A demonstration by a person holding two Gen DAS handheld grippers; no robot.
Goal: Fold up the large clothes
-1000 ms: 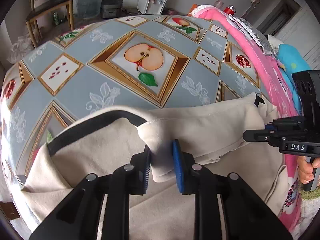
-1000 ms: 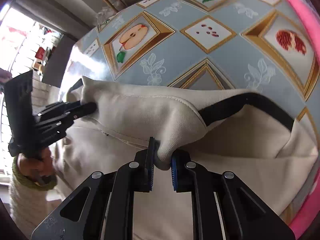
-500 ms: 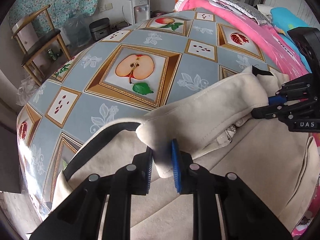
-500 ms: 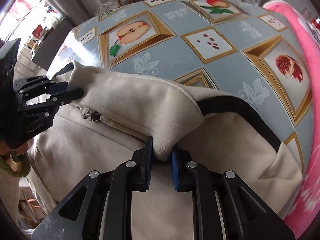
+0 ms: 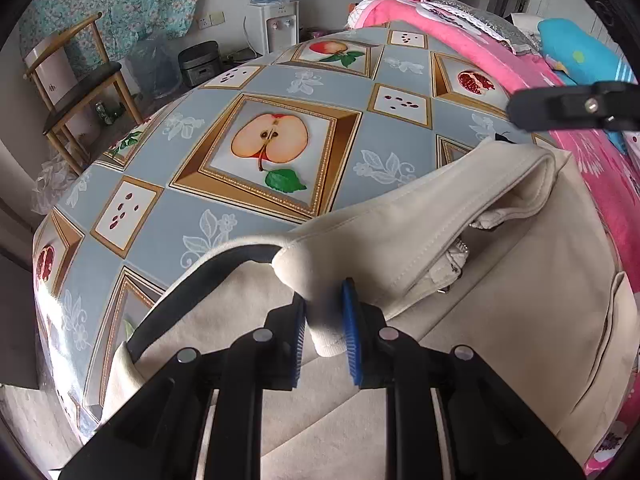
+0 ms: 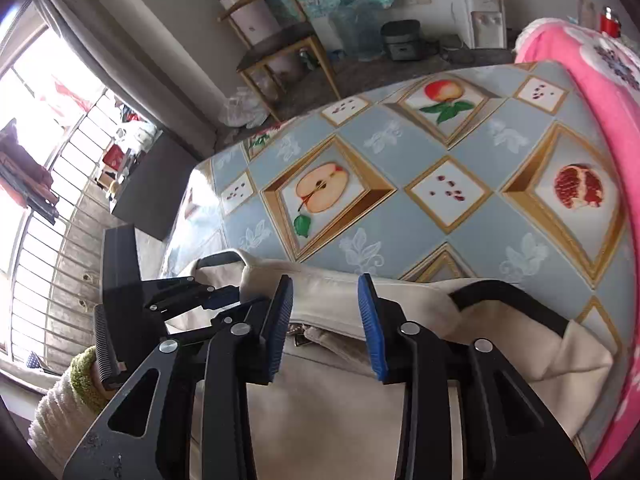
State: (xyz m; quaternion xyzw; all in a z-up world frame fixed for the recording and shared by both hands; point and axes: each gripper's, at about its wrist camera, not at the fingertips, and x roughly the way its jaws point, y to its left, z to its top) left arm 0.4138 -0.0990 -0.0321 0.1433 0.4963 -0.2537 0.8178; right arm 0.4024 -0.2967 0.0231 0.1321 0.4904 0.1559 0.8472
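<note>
A large cream garment [image 5: 500,280] with black trim lies on the table, its top edge folded over toward me. My left gripper [image 5: 324,320] is shut on a bunched corner of that fold, the cloth pressed between the blue pads. In the right wrist view, the right gripper [image 6: 324,292] hovers above the garment [image 6: 340,412] with its jaws opening; no cloth is between its pads. One right finger [image 5: 560,106] shows as a dark bar at upper right of the left wrist view. The left gripper [image 6: 240,298] sits at the garment's left end, with a hand in a green-cuffed sleeve behind it.
The table wears a blue-grey cloth with fruit pictures [image 5: 260,148]. A pink blanket [image 5: 592,160] borders its right side. A wooden chair [image 5: 76,92], a rice cooker [image 5: 200,62] and a water dispenser [image 5: 274,28] stand beyond the far edge. A barred window [image 6: 48,208] is at left.
The right gripper has let go of the folded edge, spread its jaws and lifted away. The released fold now rests on the garment. The left gripper keeps its hold and has rolled a little.
</note>
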